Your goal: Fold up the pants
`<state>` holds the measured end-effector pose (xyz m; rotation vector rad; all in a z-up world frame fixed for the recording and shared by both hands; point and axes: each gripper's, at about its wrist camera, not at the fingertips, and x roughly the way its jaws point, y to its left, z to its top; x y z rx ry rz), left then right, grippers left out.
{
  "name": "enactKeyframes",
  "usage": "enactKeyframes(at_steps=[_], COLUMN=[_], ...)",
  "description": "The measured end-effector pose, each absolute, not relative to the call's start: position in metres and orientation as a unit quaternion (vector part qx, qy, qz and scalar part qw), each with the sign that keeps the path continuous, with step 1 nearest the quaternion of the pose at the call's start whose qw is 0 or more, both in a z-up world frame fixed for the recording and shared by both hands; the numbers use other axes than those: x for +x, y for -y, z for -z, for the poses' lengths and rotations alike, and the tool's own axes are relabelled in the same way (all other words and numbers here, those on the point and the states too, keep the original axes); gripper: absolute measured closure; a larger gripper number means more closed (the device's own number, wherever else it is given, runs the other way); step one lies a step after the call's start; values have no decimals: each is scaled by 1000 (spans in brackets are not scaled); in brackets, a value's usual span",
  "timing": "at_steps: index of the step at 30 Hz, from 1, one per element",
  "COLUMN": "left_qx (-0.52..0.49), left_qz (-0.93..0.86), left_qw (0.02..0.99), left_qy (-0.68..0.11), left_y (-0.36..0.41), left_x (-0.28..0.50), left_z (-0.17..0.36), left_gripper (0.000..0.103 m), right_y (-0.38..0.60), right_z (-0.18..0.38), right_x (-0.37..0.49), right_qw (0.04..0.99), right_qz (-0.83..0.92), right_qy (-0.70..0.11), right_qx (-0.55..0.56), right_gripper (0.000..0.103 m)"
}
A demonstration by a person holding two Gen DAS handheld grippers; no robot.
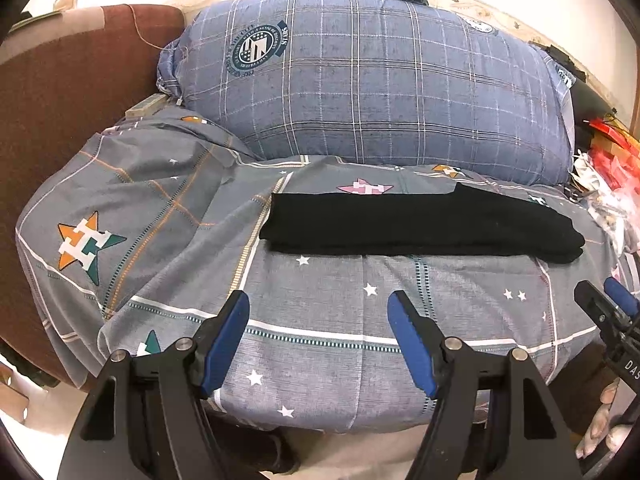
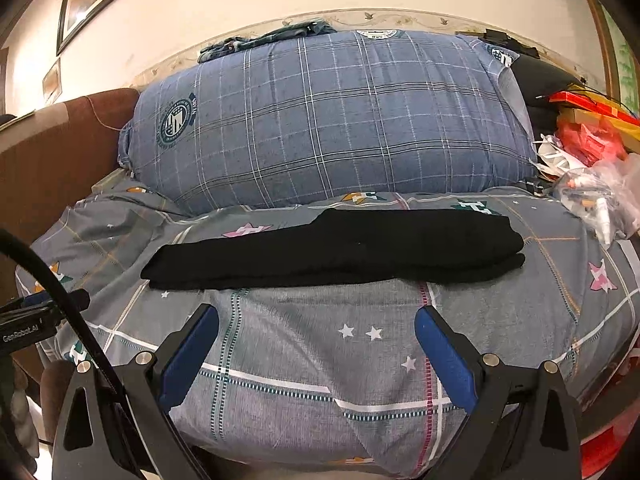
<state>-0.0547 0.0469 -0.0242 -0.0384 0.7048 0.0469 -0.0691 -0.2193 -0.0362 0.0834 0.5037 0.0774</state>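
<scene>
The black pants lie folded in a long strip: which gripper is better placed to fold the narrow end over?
Probably the left gripper: the thinner end of the black pants lies on its side, ahead of its open jaws. The right gripper, also open, faces the thicker end.

Your left gripper [image 1: 318, 300] and right gripper [image 2: 318, 316] show black arms, blue pads [image 1: 224, 344], silver screws and a black cable [image 2: 60, 300].

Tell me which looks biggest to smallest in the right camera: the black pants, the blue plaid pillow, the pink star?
1. Blue plaid pillow
2. Black pants
3. Pink star
The pillow lies farther back yet looks biggest, so the order seems safe.
</scene>
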Motion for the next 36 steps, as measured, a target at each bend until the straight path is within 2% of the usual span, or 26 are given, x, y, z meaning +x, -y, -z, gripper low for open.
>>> enactKeyframes(at_steps=[36], left_qx=[-7], left_qz=[-37], left_qw=[939], left_qy=[-343], left_y=[-46], left_x=[-56], left_z=[28], left_gripper=[32], right_y=[207], right_z=[52], right_x=[-58], right_qw=[954], right_qz=[-56], right_qy=[-291], right_qx=[31], right_gripper=[2])
